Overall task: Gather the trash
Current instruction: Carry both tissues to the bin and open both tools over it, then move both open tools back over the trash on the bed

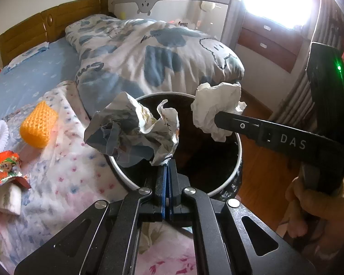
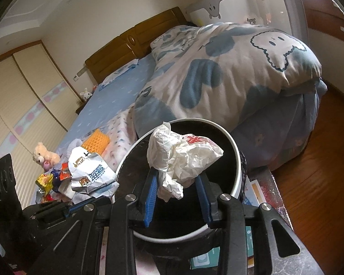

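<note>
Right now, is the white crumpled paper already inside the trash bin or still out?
Still out: the white crumpled paper hangs above the trash bin opening, between the right hand-held gripper fingers.

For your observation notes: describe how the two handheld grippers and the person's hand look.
Both grippers are matte black metal frames with silver round bolts and triangular cut-outs. The left gripper and right gripper have blue-padded fingers. One right finger is lettered "DAS" in white, and its body shows a green light. The bare hand shows no sleeve.

bin mouth (image 1: 227, 183) open, duvet (image 1: 149, 52) behind
</note>
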The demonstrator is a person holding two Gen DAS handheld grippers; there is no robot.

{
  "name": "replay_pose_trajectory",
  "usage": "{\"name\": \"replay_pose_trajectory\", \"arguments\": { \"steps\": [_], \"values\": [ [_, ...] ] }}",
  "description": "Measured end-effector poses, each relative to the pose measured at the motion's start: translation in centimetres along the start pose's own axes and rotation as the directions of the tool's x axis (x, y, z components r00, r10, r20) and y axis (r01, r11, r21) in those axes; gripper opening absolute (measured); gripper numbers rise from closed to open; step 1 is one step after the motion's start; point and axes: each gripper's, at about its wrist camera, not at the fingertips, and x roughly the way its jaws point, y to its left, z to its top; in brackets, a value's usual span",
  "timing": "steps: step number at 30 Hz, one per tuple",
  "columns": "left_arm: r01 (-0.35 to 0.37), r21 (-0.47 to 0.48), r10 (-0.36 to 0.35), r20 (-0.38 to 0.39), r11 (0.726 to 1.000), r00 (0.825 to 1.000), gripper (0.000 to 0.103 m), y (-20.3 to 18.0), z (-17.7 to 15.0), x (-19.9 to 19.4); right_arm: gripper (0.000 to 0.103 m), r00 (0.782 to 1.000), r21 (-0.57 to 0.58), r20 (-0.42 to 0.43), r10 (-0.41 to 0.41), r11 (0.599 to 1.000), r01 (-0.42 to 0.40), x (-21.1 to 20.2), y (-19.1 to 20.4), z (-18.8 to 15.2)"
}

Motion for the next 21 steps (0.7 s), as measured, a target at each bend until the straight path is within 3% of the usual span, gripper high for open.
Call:
{"name": "replay_pose_trajectory", "arguments": {
  "steps": [3,5,6,8,9,14,21],
  "values": [
    [-0.009,-0.029,0.009,-0.011,1.0,1.0,0.008,0.3,0.0,0.4,0.036,1.0,-0.003,-0.01,-0.006,1.0,0.006,0.4,-0.1,0.2],
    [-0.008,-0.053,0.007,-0.011,0.999,1.0,0.037,0.7,0.0,0.4,0.048,1.0,0.002,-0.022,-0.01,1.0,0.01,0.8,-0.2,0.4],
    [-0.015,-0.059,0.015,-0.004,0.998,1.0,0.042,0.8,-0.1,0.3,0.052,1.0,0.006,-0.026,-0.01,1.0,0.01,0.9,-0.3,0.4],
    [-0.025,-0.06,0.026,0.006,0.998,1.0,0.043,1.1,-0.5,-0.1,0.067,0.999,0.011,-0.029,-0.018,1.0,0.019,1.0,-0.4,0.4],
    [-0.028,-0.061,0.029,0.007,0.998,1.0,0.043,1.2,-0.7,-0.2,0.07,0.999,0.013,-0.027,-0.021,1.0,0.021,1.1,-0.4,0.3],
    [-0.058,-0.102,0.06,0.009,0.993,0.998,0.054,2.8,-2.5,-1.4,0.073,1.0,0.029,-0.023,-0.019,0.999,0.02,0.9,-0.1,-0.2],
    [-0.111,-0.187,0.113,0.0,0.976,0.994,0.058,6.0,-6.2,-3.7,0.085,1.0,0.014,-0.013,0.003,1.0,-0.003,0.7,2.8,-2.1]
  ]
}}
